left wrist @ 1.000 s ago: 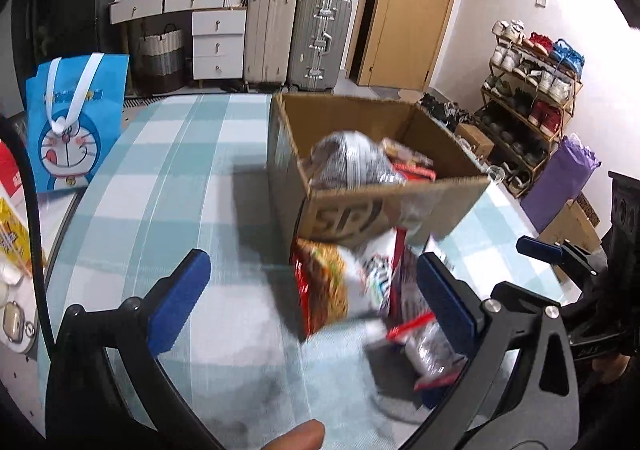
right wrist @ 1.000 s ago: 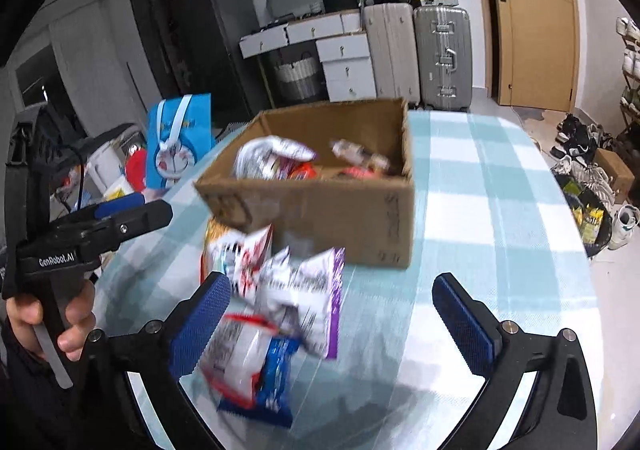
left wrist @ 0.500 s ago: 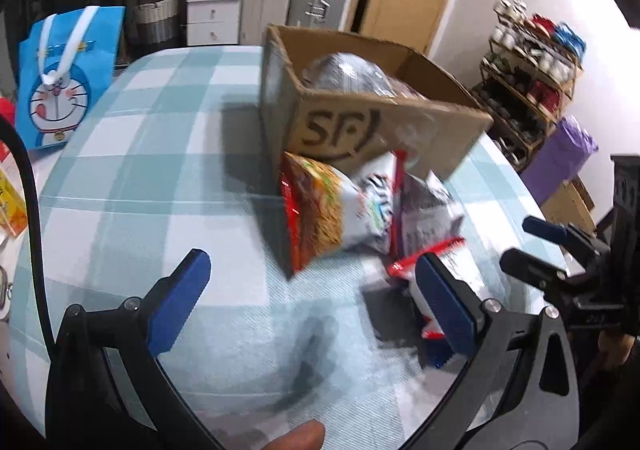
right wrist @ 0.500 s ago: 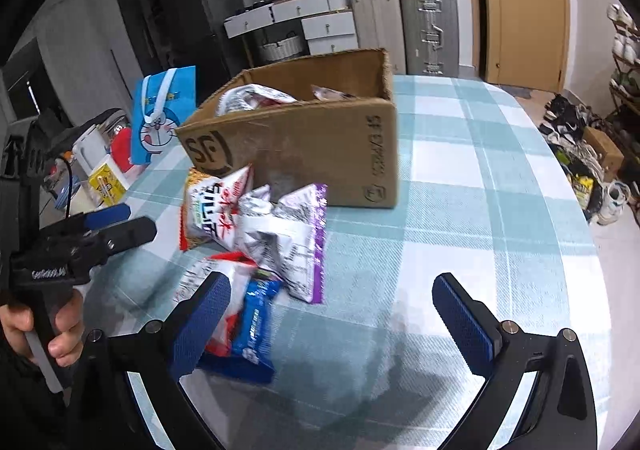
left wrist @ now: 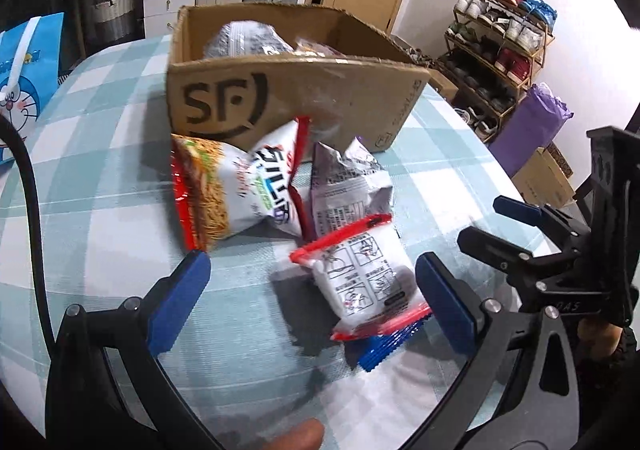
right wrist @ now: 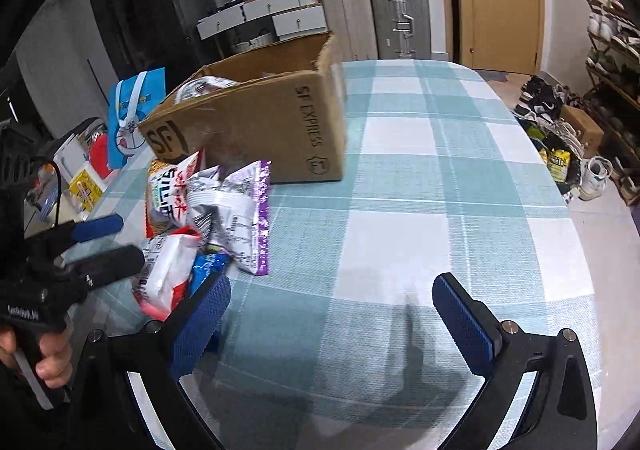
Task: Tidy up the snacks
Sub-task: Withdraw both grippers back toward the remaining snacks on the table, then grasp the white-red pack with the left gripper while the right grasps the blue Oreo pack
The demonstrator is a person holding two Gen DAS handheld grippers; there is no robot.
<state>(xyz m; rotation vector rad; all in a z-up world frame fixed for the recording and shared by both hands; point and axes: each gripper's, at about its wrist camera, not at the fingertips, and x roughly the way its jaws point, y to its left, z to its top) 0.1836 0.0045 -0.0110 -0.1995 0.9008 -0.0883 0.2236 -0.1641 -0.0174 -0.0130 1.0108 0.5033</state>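
An open cardboard SF box [left wrist: 296, 98] [right wrist: 256, 130] stands on the checked tablecloth with several snack bags inside. In front of it lie a red noodle-snack bag [left wrist: 236, 190] [right wrist: 168, 190], a silver-purple bag [left wrist: 344, 182] [right wrist: 236, 214], a white red-edged packet [left wrist: 364, 282] [right wrist: 164, 274] and a blue packet [left wrist: 384, 346] [right wrist: 206, 264] under it. My left gripper [left wrist: 312, 302] is open just above the white packet, which lies between its fingers. My right gripper [right wrist: 332, 322] is open and empty over bare cloth, right of the pile; it also shows in the left wrist view [left wrist: 500, 226].
A blue Doraemon bag [left wrist: 24, 82] [right wrist: 132, 118] stands at the table's left side with small items [right wrist: 84, 186] near it. Suitcases [right wrist: 376, 14] and drawers stand behind; a shoe rack [left wrist: 500, 50] is on the right. The table edge curves close on the right.
Both grippers have come lower and closer to the snack pile. The white packet now lies between my left fingers. Both stay open.
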